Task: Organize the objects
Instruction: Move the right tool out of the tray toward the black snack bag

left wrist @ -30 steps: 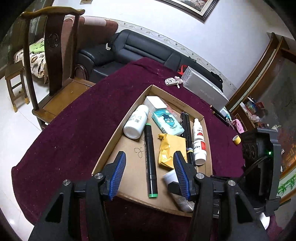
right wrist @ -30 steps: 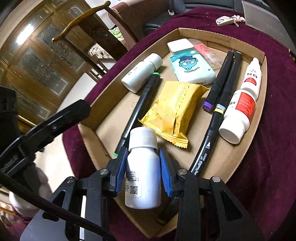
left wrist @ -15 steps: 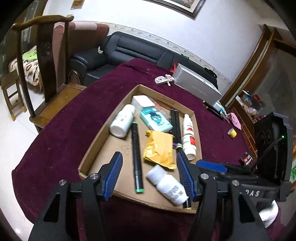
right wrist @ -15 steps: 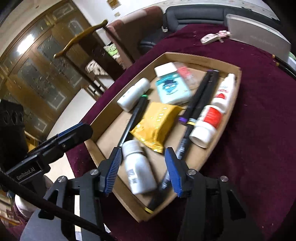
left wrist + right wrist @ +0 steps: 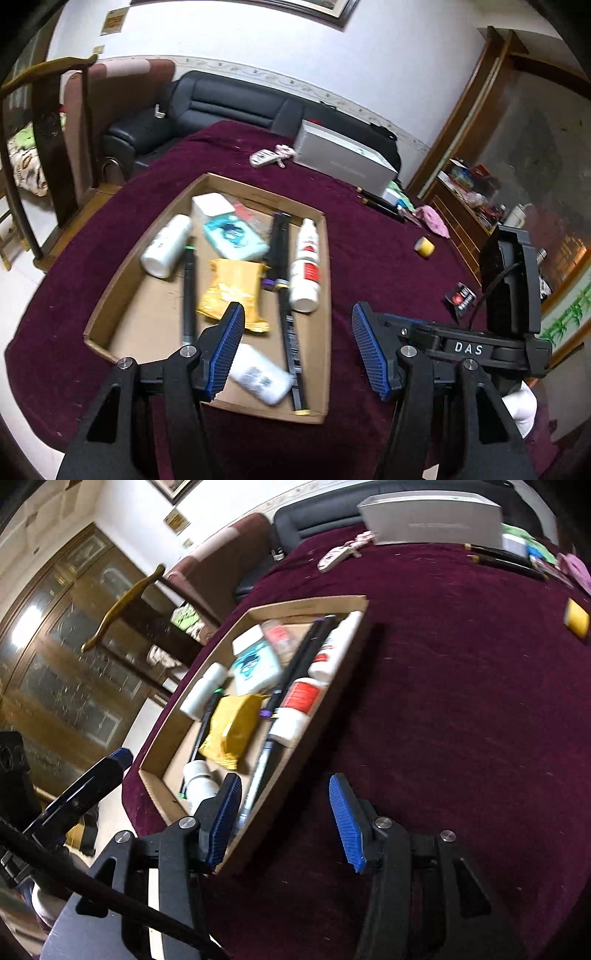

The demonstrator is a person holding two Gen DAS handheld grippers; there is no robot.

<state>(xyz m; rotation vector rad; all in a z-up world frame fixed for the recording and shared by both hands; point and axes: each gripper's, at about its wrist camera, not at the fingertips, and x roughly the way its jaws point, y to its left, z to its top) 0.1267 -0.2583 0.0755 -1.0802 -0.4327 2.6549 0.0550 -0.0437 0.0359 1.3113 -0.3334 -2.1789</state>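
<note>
Your left gripper [image 5: 297, 350] and right gripper [image 5: 284, 819] both gape empty above the cardboard tray [image 5: 327, 314], whose blurred white bottle [image 5: 260, 374] your left finger half hides

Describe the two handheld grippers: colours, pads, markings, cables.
Left gripper and right gripper look alike: black angular two-finger frames, silver pivot bolts, blue ribbed pads. In the left wrist view the right unit carries white "DAS" lettering and a boxy black block with a thin black cable. A black cable also crosses the right wrist view.
</note>
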